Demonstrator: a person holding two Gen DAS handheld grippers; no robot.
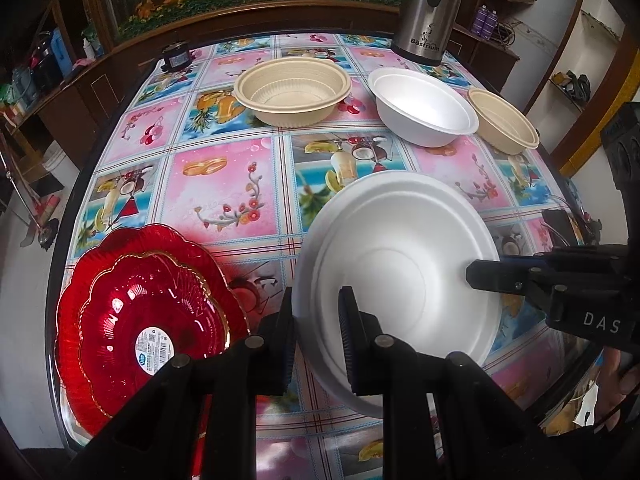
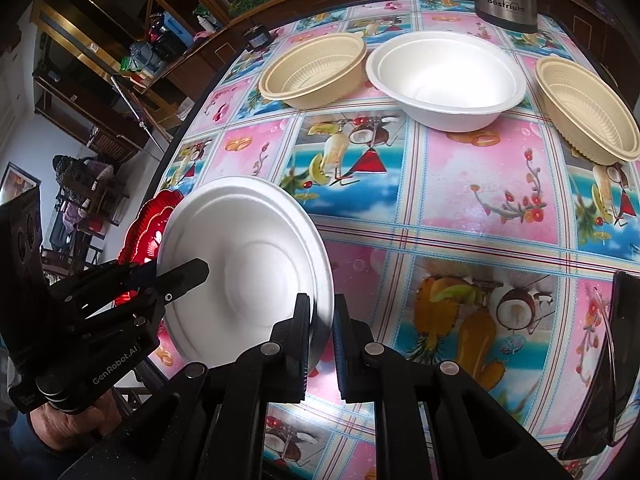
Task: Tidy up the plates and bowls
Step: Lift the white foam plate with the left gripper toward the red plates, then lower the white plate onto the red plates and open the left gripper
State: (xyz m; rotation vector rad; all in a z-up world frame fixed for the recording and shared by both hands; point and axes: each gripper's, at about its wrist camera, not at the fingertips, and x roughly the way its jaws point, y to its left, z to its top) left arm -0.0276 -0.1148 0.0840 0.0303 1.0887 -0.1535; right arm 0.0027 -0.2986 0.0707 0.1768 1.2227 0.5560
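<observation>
Left wrist view shows the full stack of red plates [image 1: 148,316] at the near left edge of the surface [image 1: 224,184]; right wrist view catches only a sliver of it behind the white plate [image 2: 248,272], but adds a dark object [image 2: 600,364] at the near right edge. Far side holds a tan bowl [image 1: 292,92], white bowl [image 1: 424,106], second tan bowl [image 1: 504,120] and a steel flask [image 1: 428,12]. The middle of the surface is open patterned cloth. The white plate is tilted, lifted off the surface, near centre, just right of the red plates. Left hand-held gripper [image 1: 316,344] is nearly closed, pinching the plate's left rim. Right hand-held gripper [image 2: 322,344] is nearly closed, pinching the opposite rim. A hand [image 2: 76,424] grips the left tool's handle.
</observation>
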